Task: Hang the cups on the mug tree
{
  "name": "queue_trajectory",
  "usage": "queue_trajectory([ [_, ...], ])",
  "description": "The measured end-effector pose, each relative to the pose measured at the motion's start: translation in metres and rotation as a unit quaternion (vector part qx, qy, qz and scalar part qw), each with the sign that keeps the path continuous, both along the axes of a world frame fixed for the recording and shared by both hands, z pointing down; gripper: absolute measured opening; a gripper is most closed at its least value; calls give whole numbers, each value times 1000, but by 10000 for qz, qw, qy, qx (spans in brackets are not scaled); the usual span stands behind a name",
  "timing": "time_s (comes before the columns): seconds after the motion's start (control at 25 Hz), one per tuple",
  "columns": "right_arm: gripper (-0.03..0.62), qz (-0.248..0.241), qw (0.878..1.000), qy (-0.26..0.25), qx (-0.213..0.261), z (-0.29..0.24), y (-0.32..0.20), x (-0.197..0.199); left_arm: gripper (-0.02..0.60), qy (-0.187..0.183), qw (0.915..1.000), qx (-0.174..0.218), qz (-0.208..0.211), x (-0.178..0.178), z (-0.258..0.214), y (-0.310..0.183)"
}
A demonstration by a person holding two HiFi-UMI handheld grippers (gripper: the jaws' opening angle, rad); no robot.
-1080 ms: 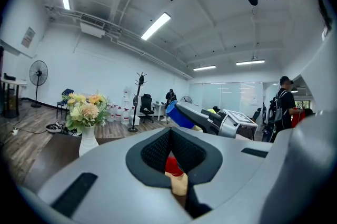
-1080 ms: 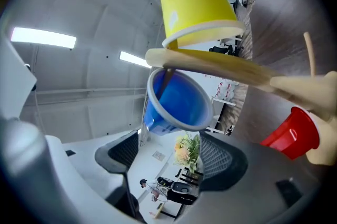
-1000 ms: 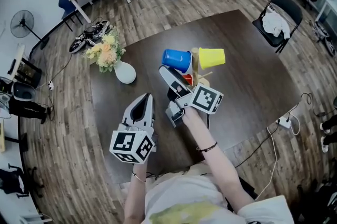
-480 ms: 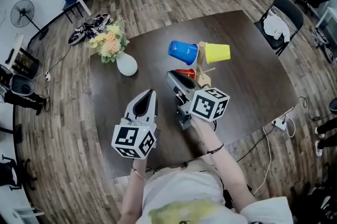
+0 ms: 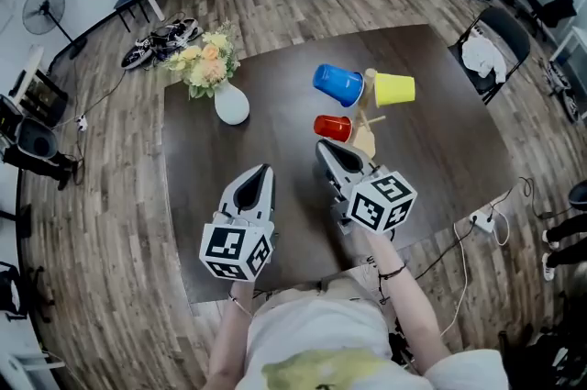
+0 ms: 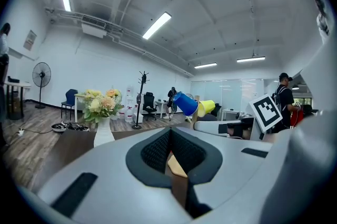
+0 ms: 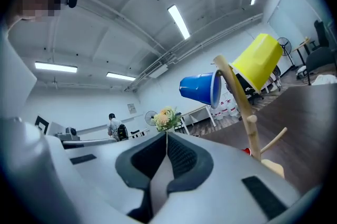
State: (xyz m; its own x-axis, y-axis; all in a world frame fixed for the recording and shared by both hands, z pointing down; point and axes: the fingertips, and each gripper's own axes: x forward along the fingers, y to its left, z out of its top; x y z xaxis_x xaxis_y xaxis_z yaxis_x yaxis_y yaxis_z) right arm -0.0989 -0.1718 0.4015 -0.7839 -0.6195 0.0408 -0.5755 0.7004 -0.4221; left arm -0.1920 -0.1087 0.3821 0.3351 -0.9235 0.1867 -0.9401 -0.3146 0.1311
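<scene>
Three cups are on the mug tree (image 5: 370, 99), which stands near the middle of the dark worktop (image 5: 440, 150). The blue cup (image 5: 337, 83) and the yellow cup (image 5: 394, 89) hang tilted at the top, one on each side of the trunk, and the red cup (image 5: 332, 128) sits lower, under the blue one. We hold the right gripper (image 5: 326, 149) just beside the tree's base, on our side of the red cup; its jaws have just been closing and now meet, with nothing between them. Our left gripper (image 5: 260, 172) hovers over bare worktop, well apart from the tree, jaws likewise pressed together and empty. A white vase of flowers (image 5: 229, 104) stands to the left of the cups
</scene>
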Motion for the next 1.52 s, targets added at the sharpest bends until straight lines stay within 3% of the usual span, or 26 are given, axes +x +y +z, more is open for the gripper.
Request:
queue_trajectory([
  [0.52,20,349,9956,720,483,7,37,21,15,-52,9995,126,-273,-37,6,37],
  [1.52,18,622,9928,809,625,0,37,56,15,-7,9953,198,-943,-63,-3,58],
])
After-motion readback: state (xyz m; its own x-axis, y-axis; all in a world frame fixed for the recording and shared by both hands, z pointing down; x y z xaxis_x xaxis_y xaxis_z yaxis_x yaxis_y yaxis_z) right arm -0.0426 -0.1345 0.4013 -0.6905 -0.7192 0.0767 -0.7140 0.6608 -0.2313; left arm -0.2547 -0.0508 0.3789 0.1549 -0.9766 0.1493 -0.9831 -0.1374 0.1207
